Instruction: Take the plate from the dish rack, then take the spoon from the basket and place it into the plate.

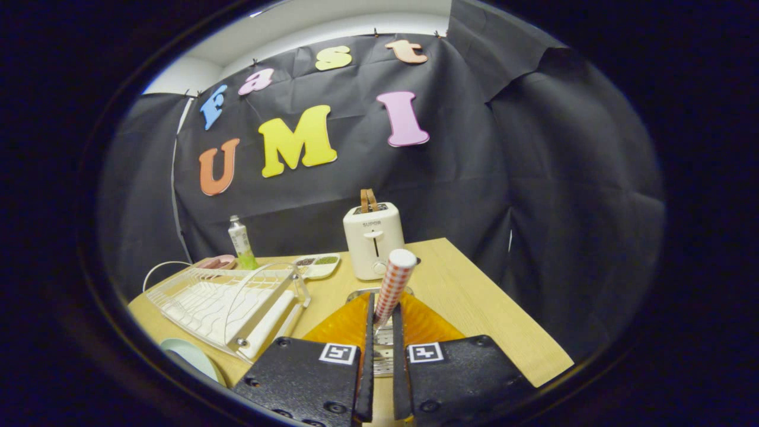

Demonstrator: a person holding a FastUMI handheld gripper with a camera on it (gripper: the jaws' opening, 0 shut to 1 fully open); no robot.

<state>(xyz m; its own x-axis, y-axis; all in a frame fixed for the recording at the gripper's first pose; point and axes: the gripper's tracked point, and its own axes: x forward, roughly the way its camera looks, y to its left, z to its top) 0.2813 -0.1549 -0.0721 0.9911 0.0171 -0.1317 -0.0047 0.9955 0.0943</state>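
My gripper [383,317] is shut on a spoon [394,281] with a red-and-white checked handle and a white end. The handle sticks up and leans slightly right from between the fingers, and the metal part runs down between them. Under the fingers sits an orange basket [341,325], its ribbed sides showing on both sides of them. To the left a white wire dish rack [228,302] stands on the wooden table [474,296]. A pale green plate [193,356] lies flat on the table just in front of the rack, left of my fingers.
A white toaster [373,240] stands beyond the basket near the table's far edge. A small divided dish [317,265], a green-capped tube [240,240] and a pink object [217,261] sit behind the rack. The table's right edge [522,308] runs close by.
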